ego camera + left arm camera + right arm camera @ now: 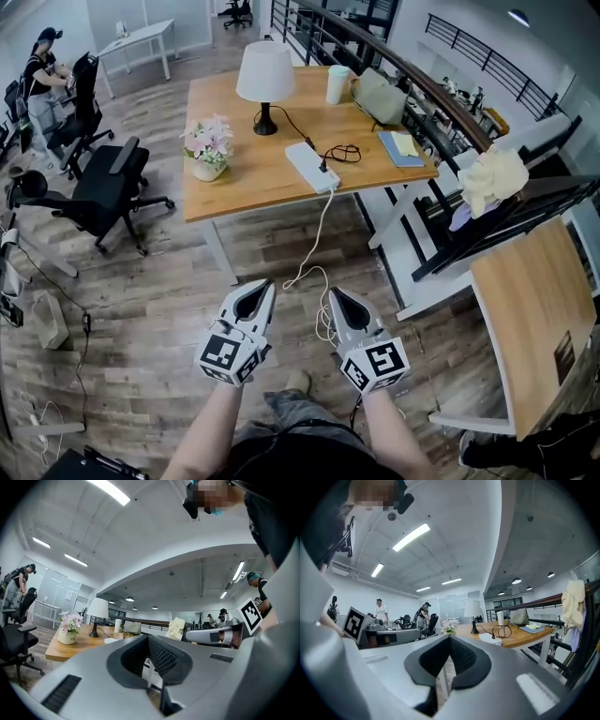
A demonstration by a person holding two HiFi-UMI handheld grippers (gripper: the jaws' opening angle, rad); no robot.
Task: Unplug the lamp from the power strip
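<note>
Both grippers are held level in front of me, side by side above the wooden plank floor (169,309), and both are well short of the table.

Left gripper (263,289): jaws clenched, tips meeting, nothing between the pads. Its own view shows only floor through the slot behind the tips.

Right gripper (338,300): jaws likewise pressed together and empty.

Task items, head view:
- The lamp with a white shade and black base (265,75) stands upright towards the far side of the light wooden table (244,183).
- The long white power strip (311,167) lies flat near the table's near edge, in front of the lamp and to its right.
- A thin black lamp cord (298,129) runs from the base to a black plug (322,167) seated in the strip at its near end. The slack is coiled just beside the strip.
- The strip's own white cable (317,230) hangs off the table edge to the floor, ending between my grippers.

Also on the table:
- a white pot of pink flowers (208,150) left of the strip
- a white cup (337,84) and a beige bag (380,96) at the far right
- a blue book with a yellow note (401,148) at the right edge

Black office chairs (108,187) stand left of the table.
</note>
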